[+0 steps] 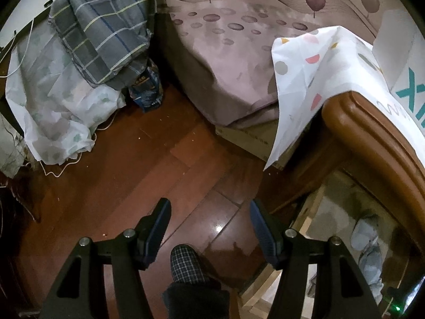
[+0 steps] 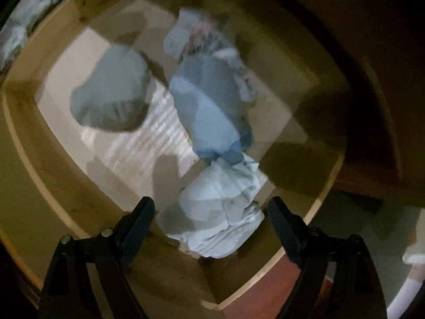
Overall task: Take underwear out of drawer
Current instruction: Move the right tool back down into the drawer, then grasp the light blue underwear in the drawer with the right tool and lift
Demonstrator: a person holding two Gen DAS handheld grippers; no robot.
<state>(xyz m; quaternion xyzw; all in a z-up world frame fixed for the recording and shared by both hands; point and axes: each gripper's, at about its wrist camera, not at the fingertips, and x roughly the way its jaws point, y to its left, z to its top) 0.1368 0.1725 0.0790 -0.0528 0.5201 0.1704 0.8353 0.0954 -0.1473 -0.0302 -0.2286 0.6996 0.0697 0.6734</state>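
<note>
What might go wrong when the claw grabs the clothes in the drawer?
1. The pale bundle between the open right gripper touches the blue-grey piece behind it, so both might come up together.
2. The bundle lies close to the drawer's front wall, so a finger could bump the wood.
3. The picture is blurry, so the grab may miss.

Dim indoor light, glare spot on floor (image 1: 217, 227), right-wrist view motion-blurred, fisheye edges dark
</note>
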